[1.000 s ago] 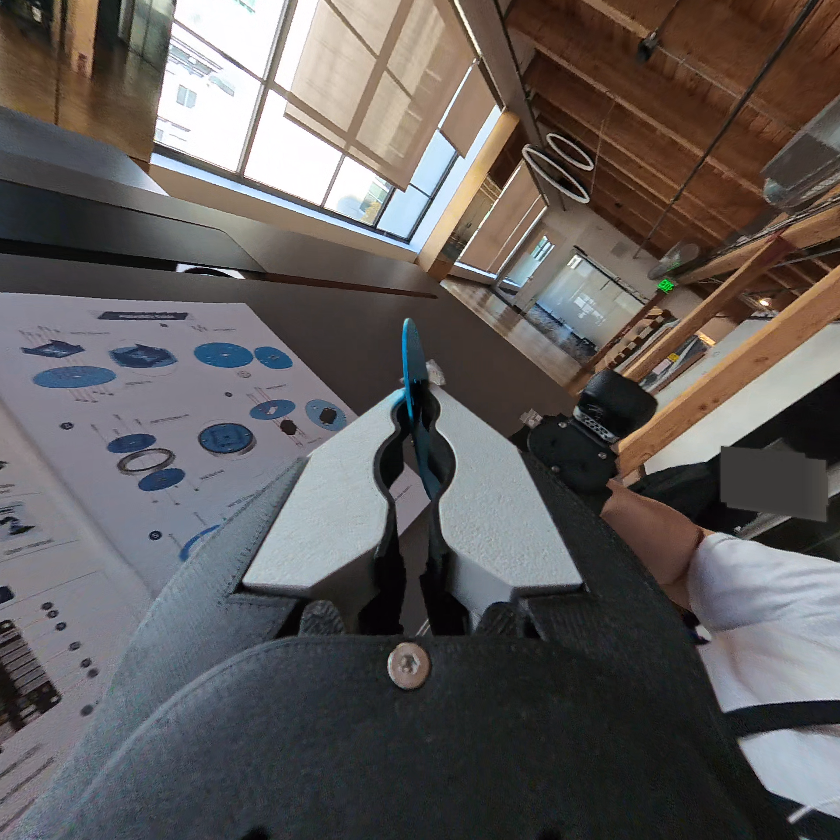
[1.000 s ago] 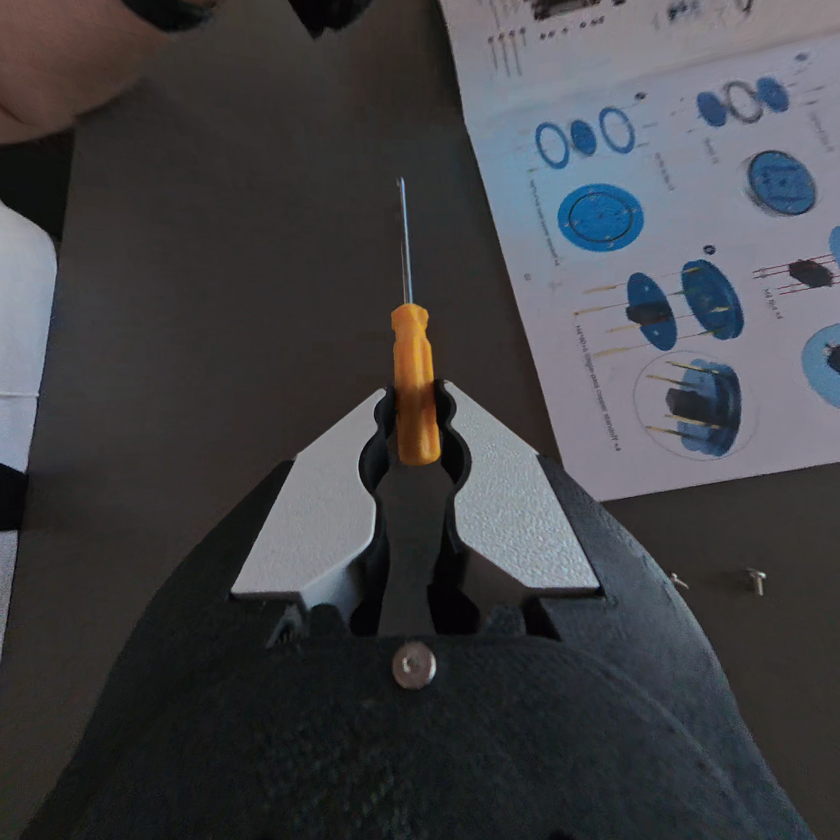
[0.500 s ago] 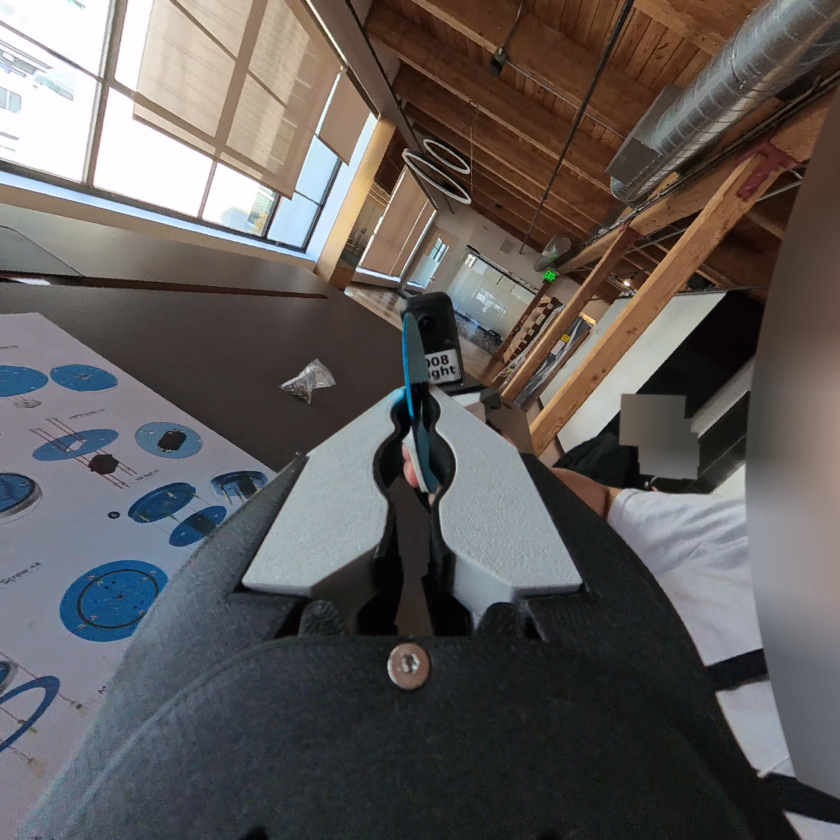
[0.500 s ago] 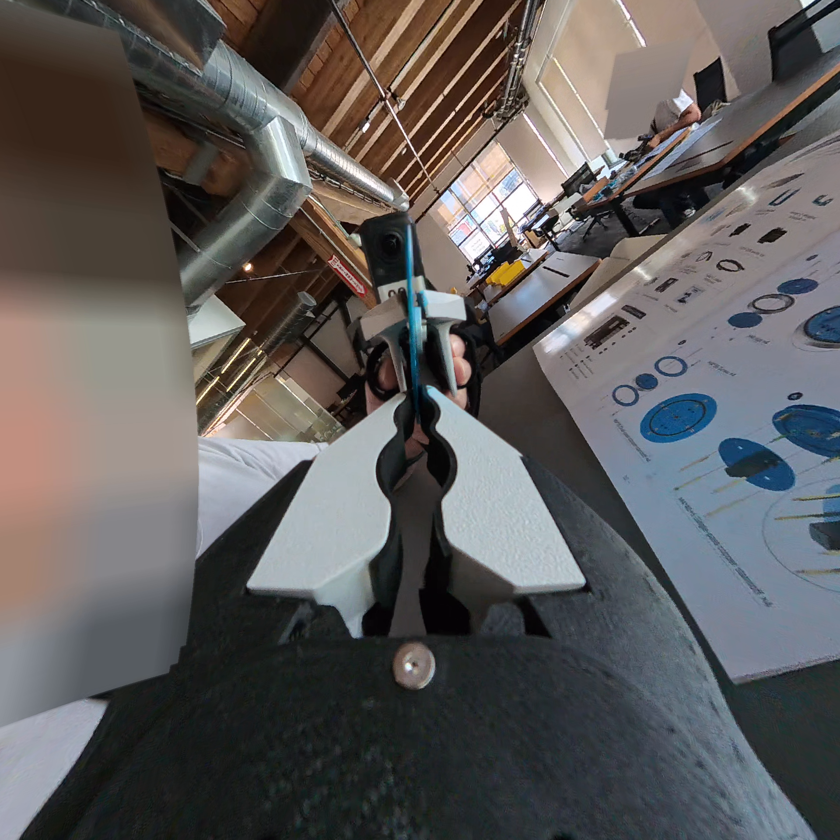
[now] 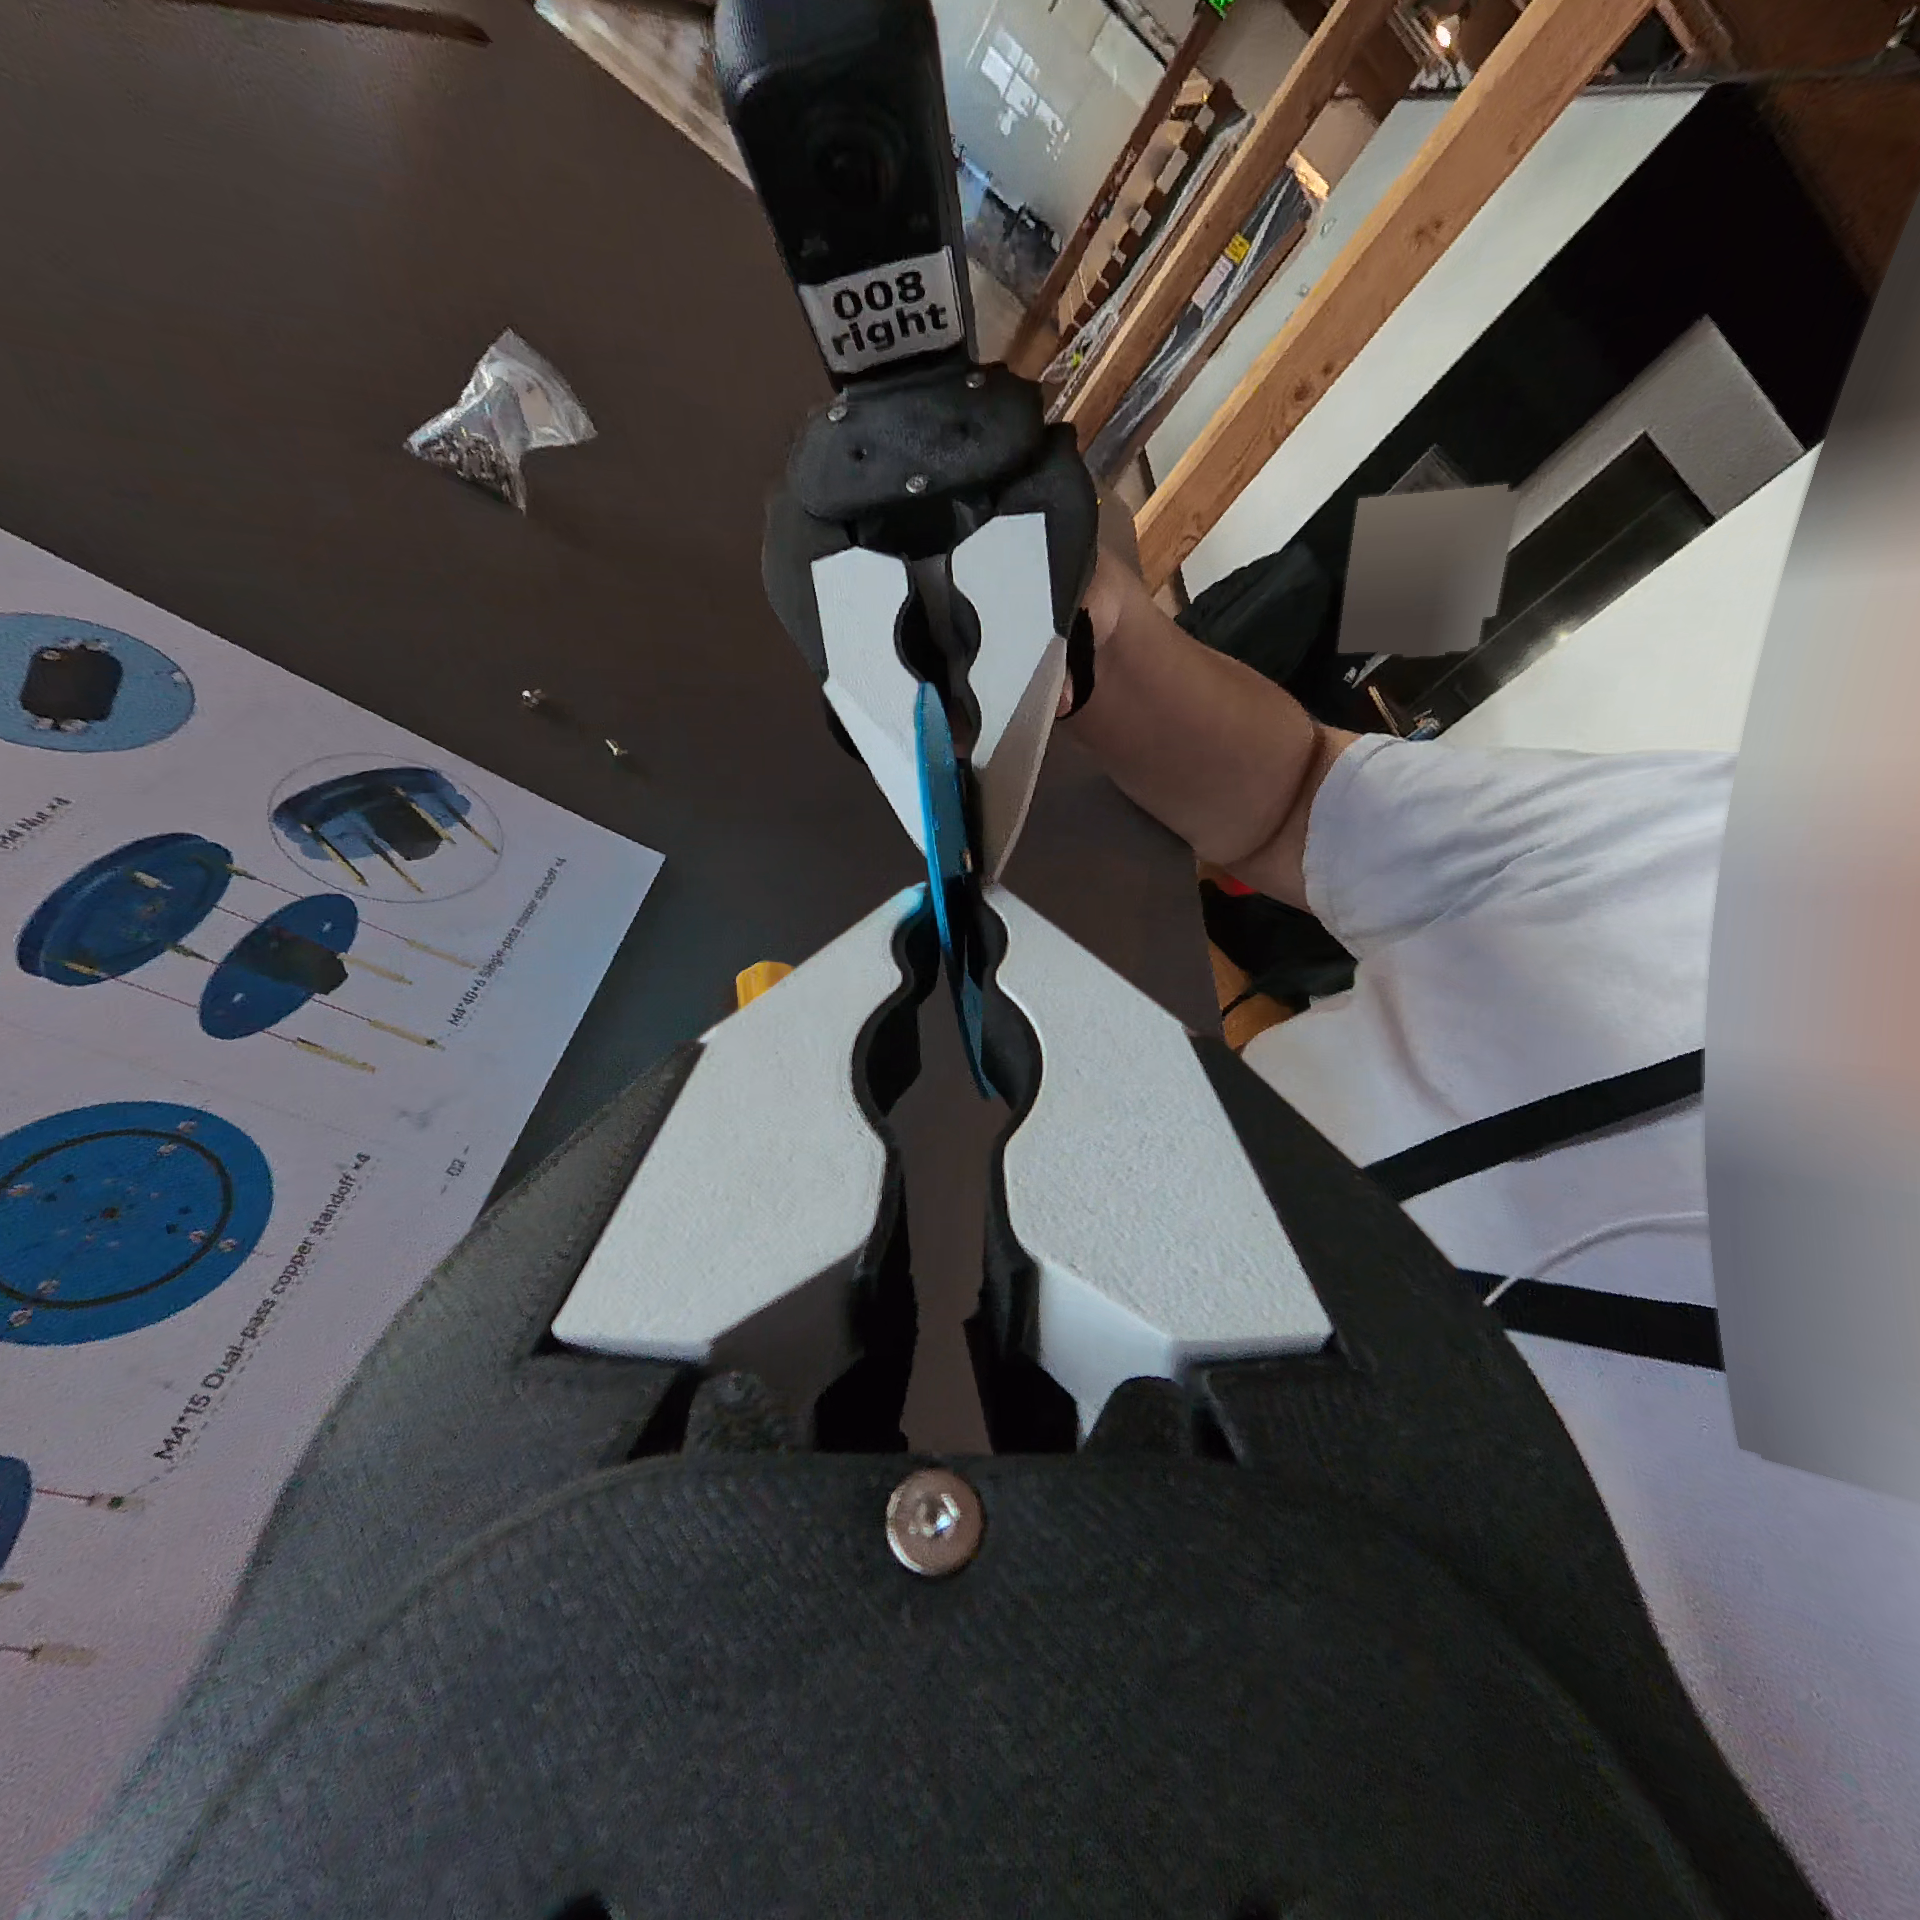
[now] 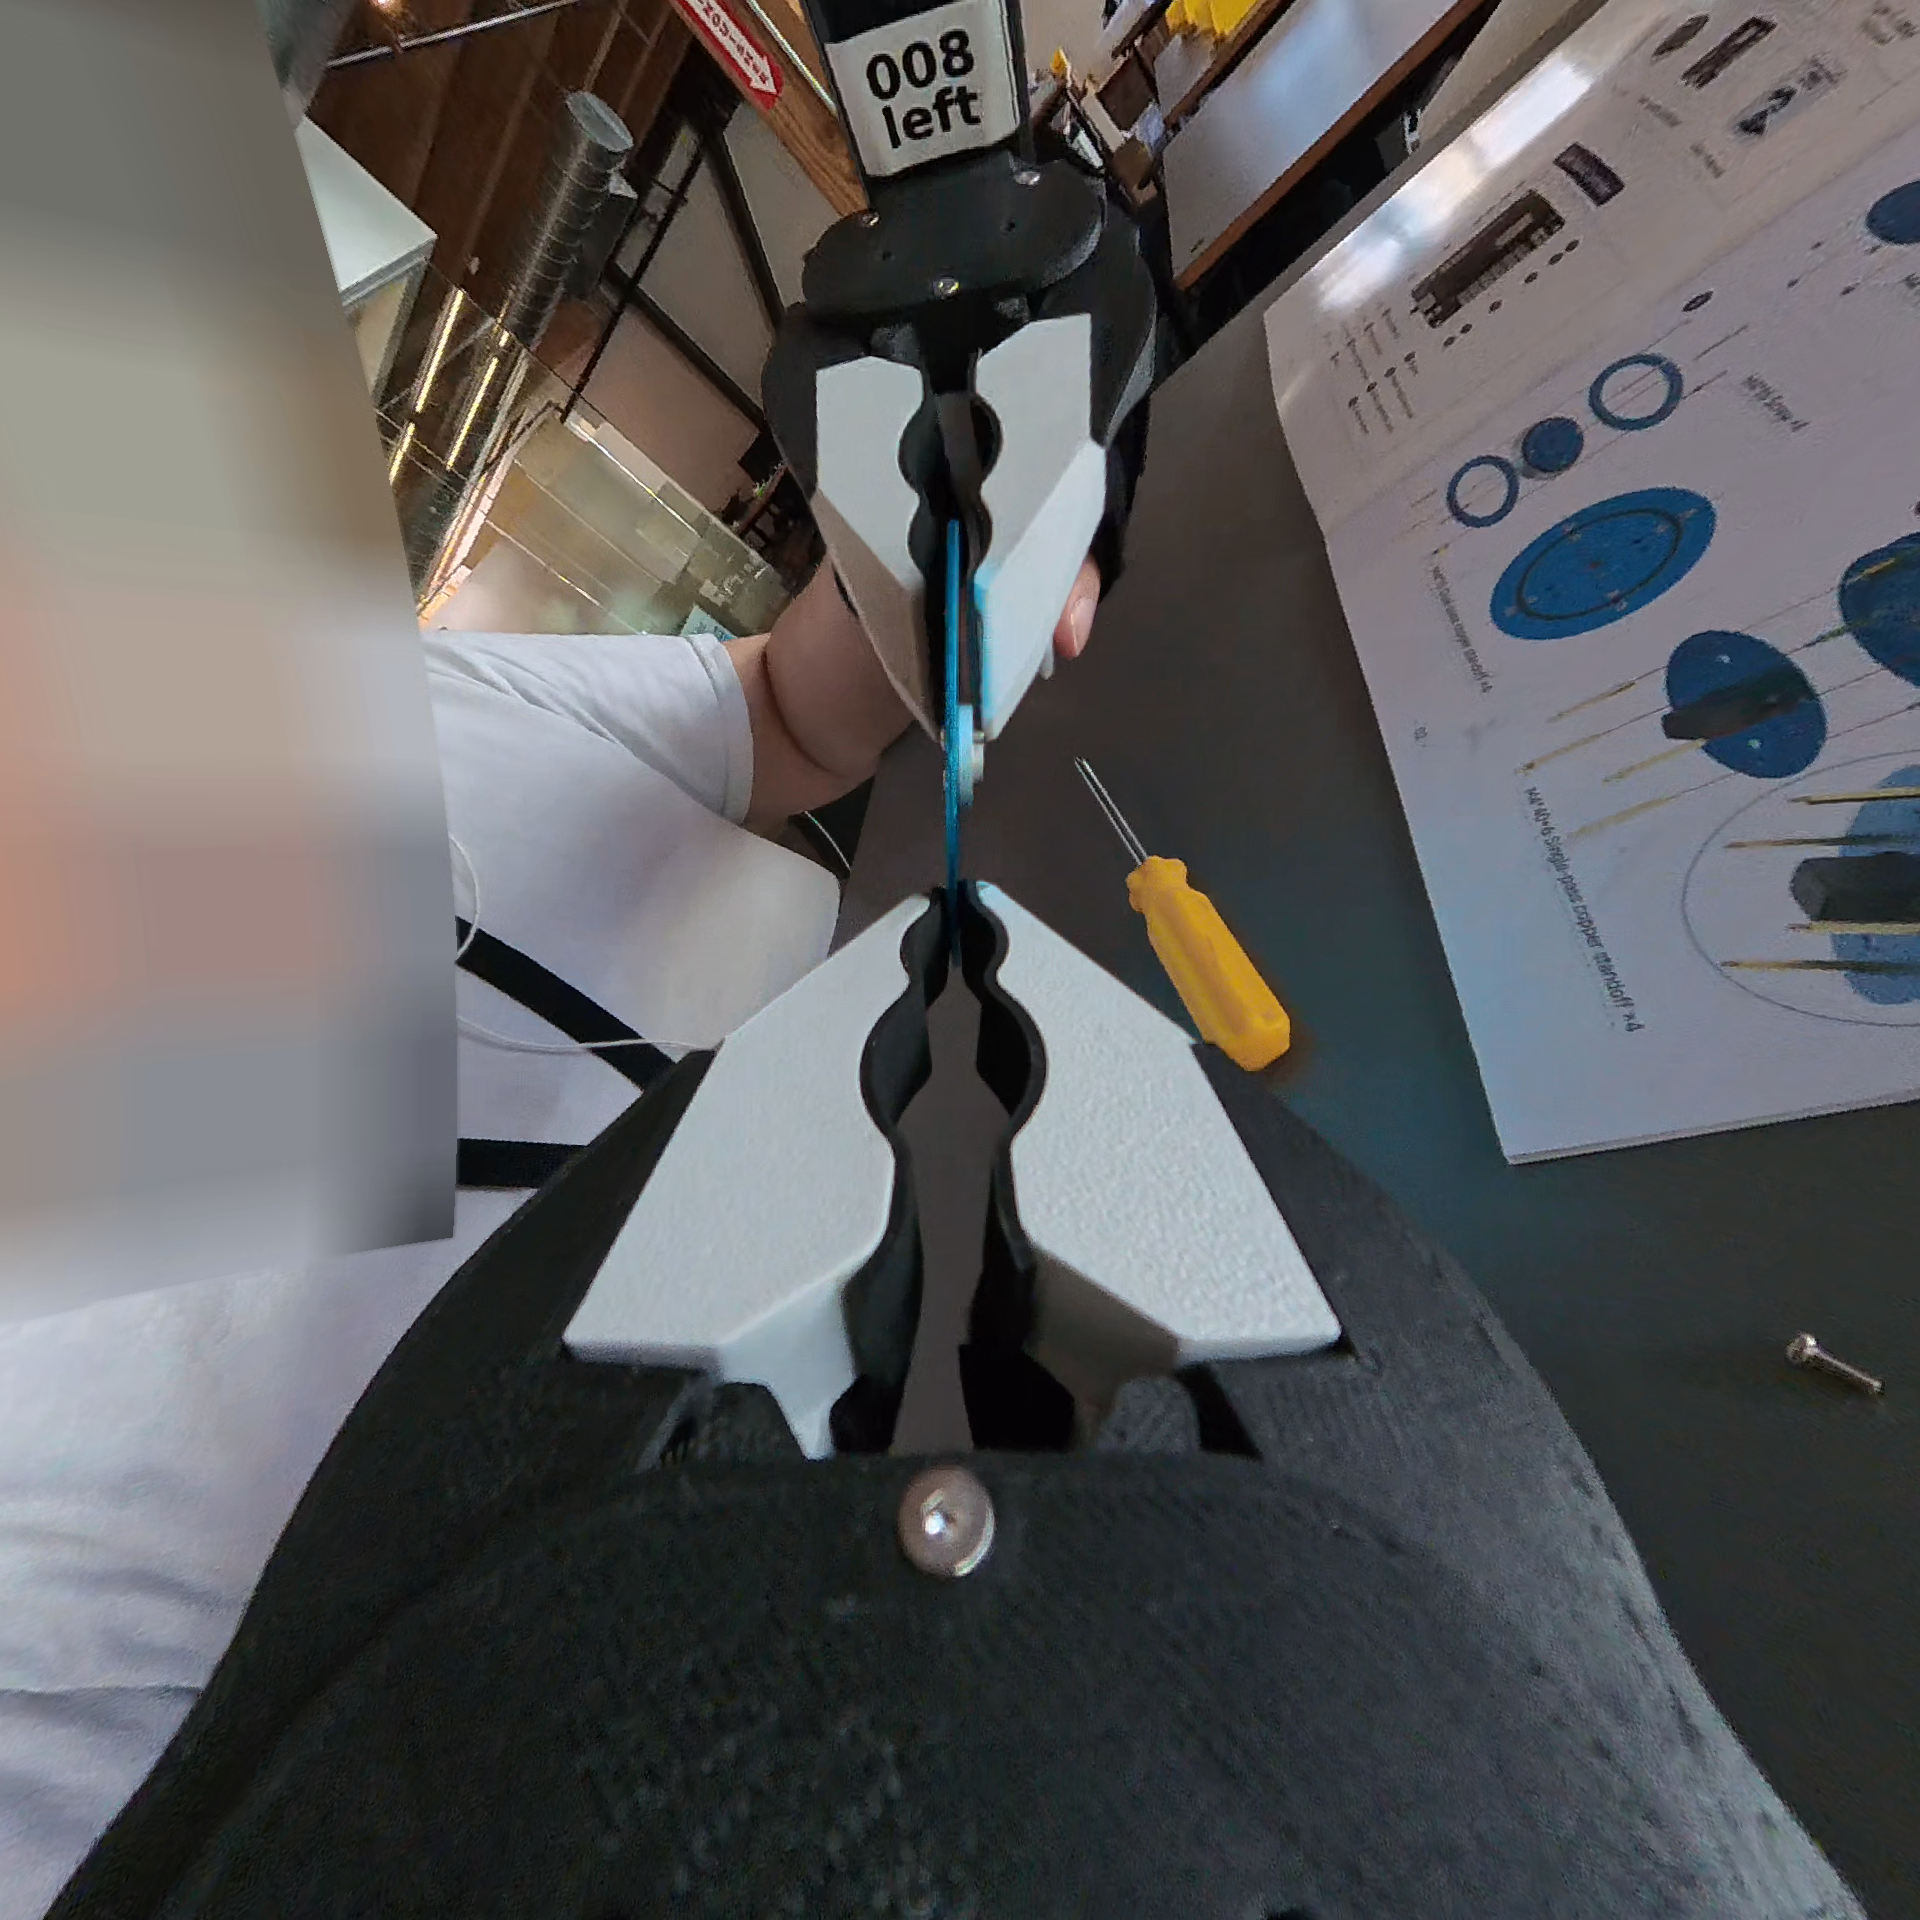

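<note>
Two grippers are meeting nose to nose over the dark table (image 5: 312, 312), and I am reading each camera in turn.

From the left wrist view, my left gripper (image 5: 961, 920) is clamping a thin blue plate (image 5: 948, 831), seen edge-on. The plate is running back between the fingers and sticking out in front of them. The right gripper (image 5: 964, 836) is pointing straight at me, and its white fingertips are overlapping the plate's far part. An instruction sheet (image 5: 312, 1039) is lying to the left. A small bag of hardware (image 5: 499, 426) is sitting beyond it, and two loose screws (image 5: 532, 696) are lying near the sheet's edge.

From the right wrist view, my right gripper (image 6: 953, 899) is pinching down on the near edge of the plate, with its tips drawn almost together around it. I judge it a tip-only hold. Opposite, the left gripper is gripping the plate's other half, so the plate is hanging in the air between both tools, clear of the table. An orange screwdriver (image 6: 1205, 966) is lying on the table just right of my fingers, with nothing holding it. One screw (image 6: 1834, 1377) is lying farther right.
</note>
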The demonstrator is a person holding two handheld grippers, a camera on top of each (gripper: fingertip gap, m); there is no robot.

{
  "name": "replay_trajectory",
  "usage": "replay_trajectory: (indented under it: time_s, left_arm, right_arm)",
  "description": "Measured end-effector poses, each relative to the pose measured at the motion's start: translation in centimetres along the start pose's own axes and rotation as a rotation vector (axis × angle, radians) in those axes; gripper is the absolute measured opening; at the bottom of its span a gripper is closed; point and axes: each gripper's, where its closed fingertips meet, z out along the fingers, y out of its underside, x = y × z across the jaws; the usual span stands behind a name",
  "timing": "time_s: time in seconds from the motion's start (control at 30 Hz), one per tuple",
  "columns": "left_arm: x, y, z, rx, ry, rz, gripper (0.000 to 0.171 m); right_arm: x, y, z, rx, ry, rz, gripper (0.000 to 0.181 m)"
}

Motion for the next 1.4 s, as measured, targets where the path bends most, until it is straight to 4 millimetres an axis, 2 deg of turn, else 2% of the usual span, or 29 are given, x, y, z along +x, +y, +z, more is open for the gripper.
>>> replay_trajectory:
  time_s: [0.13, 0.2, 0.27, 0.3, 0.37, 0.43, 0.53, 0.67, 0.7, 0.77, 0.87, 0.97, 1.07, 1.17, 1.2, 1.4]
  left_arm:
    - [-0.3, 0.1, -0.3, -0.019, -0.007, -0.034, 0.002]
    - [-0.7, -0.9, -0.8, 0.044, -0.032, -0.05, 0.002]
    - [-1.5, -2.1, -2.0, 0.114, -0.078, -0.066, 0.002]
    - [-1.9, -2.7, -2.7, 0.147, -0.097, -0.071, 0.002]
    - [-2.2, -3.6, -4.1, 0.192, -0.104, -0.094, 0.002]
    - [-2.2, -4.2, -5.2, 0.225, -0.11, -0.101, 0.002]
    - [-1.7, -4.9, -5.8, 0.253, -0.101, -0.086, 0.002]
    - [-1.4, -5.1, -5.8, 0.257, -0.108, -0.065, 0.002]
    - [-1.5, -5.1, -5.9, 0.261, -0.11, -0.066, 0.002]
    - [-1.9, -5.1, -6.0, 0.269, -0.133, -0.063, 0.002]
    - [-3.7, -5.2, -6.8, 0.286, -0.264, -0.024, 0.002]
    - [-6.2, -5.5, -8.6, 0.288, -0.522, 0.1, 0.002]
    - [-7.5, -5.9, -10.3, 0.291, -0.723, 0.207, 0.002]
    - [-7.8, -6.0, -10.6, 0.313, -0.772, 0.2, 0.002]
    - [-7.9, -5.9, -10.5, 0.316, -0.773, 0.188, 0.002]
    - [-8.1, -5.2, -9.0, 0.3, -0.754, 0.149, 0.002]
  right_arm:
    - [0.3, -0.4, 0.1, 0.029, -0.02, 0.01, 0.0]
    - [0.4, -1.5, -0.3, 0.1, -0.008, -0.075, 0.001]
    - [1.4, -2.0, -0.6, 0.129, 0.091, -0.234, 0.024]
    - [1.9, -1.6, -0.5, 0.096, 0.152, -0.347, 0.036]
    - [3.4, 0.1, 0.2, -0.049, 0.288, -0.554, 0.045]
    - [4.1, 1.3, 1.2, -0.193, 0.358, -0.675, 0.049]
    - [5.0, 2.7, 2.1, -0.336, 0.409, -0.791, 0.047]
    - [5.6, 3.6, 2.2, -0.411, 0.396, -0.729, 0.039]
    - [5.2, 3.7, 2.4, -0.416, 0.363, -0.698, 0.029]
    - [5.2, 3.8, 2.5, -0.414, 0.344, -0.63, 0.019]
    - [5.3, 3.8, 2.0, -0.427, 0.413, -0.707, 0.018]
    - [4.1, 1.9, 0.3, -0.37, 0.553, -0.858, 0.017]
    - [2.3, -0.7, -2.1, -0.287, 0.751, -1.016, 0.017]
    - [1.1, -4.4, -4.8, -0.206, 1.049, -1.176, 0.017]
    - [1.0, -5.1, -5.2, -0.189, 1.12, -1.198, 0.017]
    - [1.9, -5.7, -4.8, -0.27, 1.341, -1.309, 0.017]
